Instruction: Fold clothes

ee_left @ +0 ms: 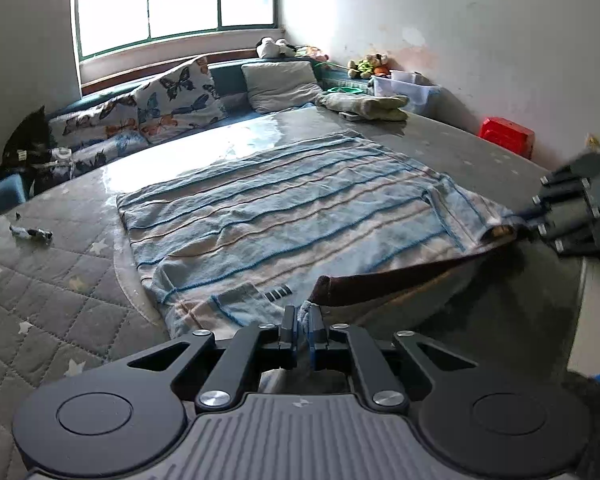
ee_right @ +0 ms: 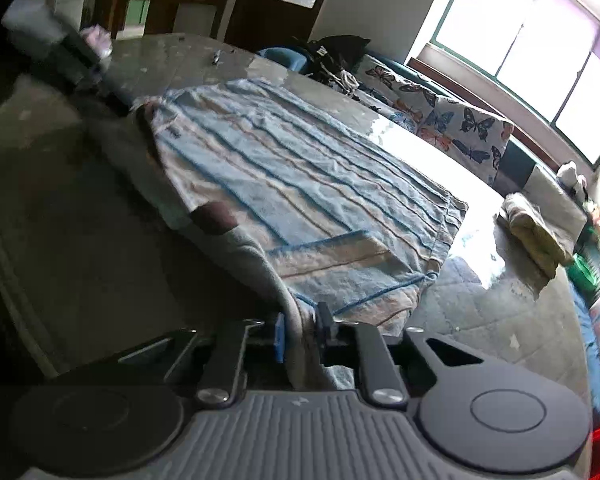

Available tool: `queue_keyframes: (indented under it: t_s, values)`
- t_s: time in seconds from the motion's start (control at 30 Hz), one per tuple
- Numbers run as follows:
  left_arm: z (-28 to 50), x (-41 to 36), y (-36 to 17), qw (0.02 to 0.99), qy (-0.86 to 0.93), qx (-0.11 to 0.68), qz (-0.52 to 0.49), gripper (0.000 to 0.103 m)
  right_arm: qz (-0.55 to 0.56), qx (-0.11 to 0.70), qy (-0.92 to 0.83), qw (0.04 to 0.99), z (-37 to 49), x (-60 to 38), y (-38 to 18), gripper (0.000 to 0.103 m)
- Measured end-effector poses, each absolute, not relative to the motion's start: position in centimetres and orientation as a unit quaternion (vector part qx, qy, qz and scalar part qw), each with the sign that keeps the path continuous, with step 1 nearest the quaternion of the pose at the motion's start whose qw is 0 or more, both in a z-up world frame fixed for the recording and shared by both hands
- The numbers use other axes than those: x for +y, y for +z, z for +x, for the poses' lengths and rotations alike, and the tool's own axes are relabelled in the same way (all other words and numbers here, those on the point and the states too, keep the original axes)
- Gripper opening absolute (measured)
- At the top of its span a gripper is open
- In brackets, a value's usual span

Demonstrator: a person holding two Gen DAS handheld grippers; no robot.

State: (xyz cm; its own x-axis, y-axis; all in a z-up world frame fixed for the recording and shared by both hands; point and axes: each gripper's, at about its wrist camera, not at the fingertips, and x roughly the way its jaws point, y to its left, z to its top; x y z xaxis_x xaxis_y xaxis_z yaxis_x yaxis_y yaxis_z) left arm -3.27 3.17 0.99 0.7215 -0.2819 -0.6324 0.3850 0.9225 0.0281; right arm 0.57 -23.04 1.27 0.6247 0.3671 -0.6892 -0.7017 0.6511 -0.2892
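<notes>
A blue, white and tan striped garment (ee_left: 284,216) lies spread flat on the grey quilted bed (ee_left: 52,288); it also shows in the right wrist view (ee_right: 300,184). My left gripper (ee_left: 303,322) is shut on its near edge by the dark brown waistband (ee_left: 400,280). My right gripper (ee_right: 302,326) is shut on the other near corner and also shows at the right edge of the left wrist view (ee_left: 532,224). The held edge is lifted slightly off the bed.
A butterfly-print pillow (ee_left: 180,92), a grey pillow (ee_left: 280,84) and a folded beige cloth (ee_left: 364,106) lie at the bed's far side. A red box (ee_left: 506,136) and a clear bin (ee_left: 404,88) stand by the right wall. A small object (ee_left: 32,234) lies at the left.
</notes>
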Motion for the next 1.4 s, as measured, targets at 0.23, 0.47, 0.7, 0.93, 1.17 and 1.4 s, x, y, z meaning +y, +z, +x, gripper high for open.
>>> queue_keyframes:
  t_s: [0.23,0.47,0.7,0.93,1.17,1.4]
  values:
    - [-6.8,2.6,0.5,0.928,-0.175,0.308,0.113,0.020,-0.233,0.299,0.307,0.873,2.2,-23.0,3.3,0.008]
    - [-9.1,1.9,-0.8,0.928,-0.165,0.295,0.158,0.035,-0.228,0.282,0.300,0.882,2.4,-22.6,4.6,0.008]
    - [-9.9,2.1,-2.2,0.917,-0.166,0.304,0.200,0.019,-0.221,0.276,0.291,0.889,1.8,-22.7,4.7,0.008]
    - [-10.5,3.0,-0.2,0.933,-0.153,0.270,0.180,0.006,-0.198,0.261,0.288,0.900,0.7,-23.3,5.0,0.006]
    - [-14.0,4.2,4.6,0.948,-0.144,0.229,0.168,0.006,-0.182,0.241,0.315,0.900,-3.8,-24.9,8.3,0.006]
    - [-11.9,5.2,6.6,0.958,-0.113,0.213,0.158,0.006,-0.187,0.235,0.338,0.892,-3.3,-24.3,10.2,0.006]
